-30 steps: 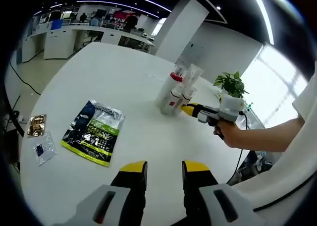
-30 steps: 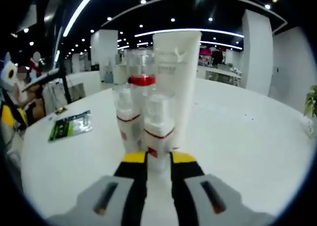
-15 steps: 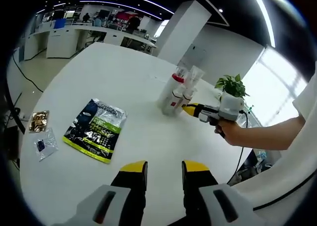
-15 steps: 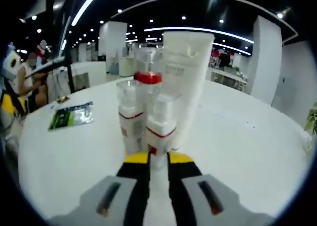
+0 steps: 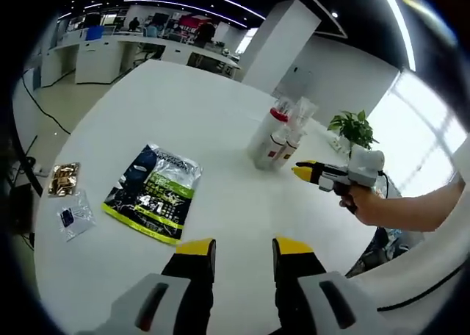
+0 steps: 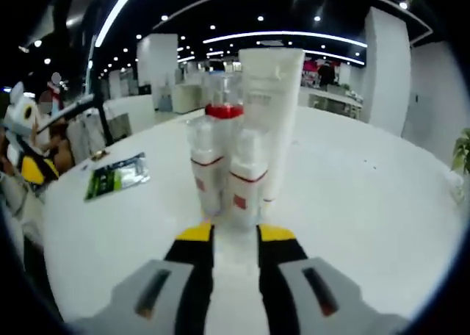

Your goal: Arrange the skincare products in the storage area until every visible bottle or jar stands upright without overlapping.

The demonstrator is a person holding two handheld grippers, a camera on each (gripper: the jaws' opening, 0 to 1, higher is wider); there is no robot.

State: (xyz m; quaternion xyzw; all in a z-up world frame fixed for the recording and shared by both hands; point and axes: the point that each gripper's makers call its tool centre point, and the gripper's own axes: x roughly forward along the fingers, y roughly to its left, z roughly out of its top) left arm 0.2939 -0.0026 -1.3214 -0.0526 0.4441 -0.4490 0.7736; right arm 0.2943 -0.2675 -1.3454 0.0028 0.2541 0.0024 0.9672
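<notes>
Your right tool (image 6: pixel 235 236) sits just short of the cluster of skincare bottles, its jaws a narrow gap apart with nothing between them. The cluster stands upright mid-tabletop (image 6: pixel 382 203): a tall white tube (image 6: pixel 270 103) at the back, a red-capped bottle (image 6: pixel 222 129) beside it, and two smaller red-banded pump bottles (image 6: pixel 246 177) in front, packed so tightly that they look to be touching. Your left tool (image 5: pixel 239 250) hovers well apart from them, jaws parted and empty, near a dark green-and-yellow foil pouch (image 5: pixel 153 193).

The arrangement looks close to finished, so any further nudge should be small. Press low on a bottle's body, not near its cap, since these narrow pump bottles would likely tip and knock a neighbour. Draw the right tool straight away from the group to avoid clipping the front bottle.

The bottle labels are too blurred to read; the pouch shows a large "4" but nothing else legible.
</notes>
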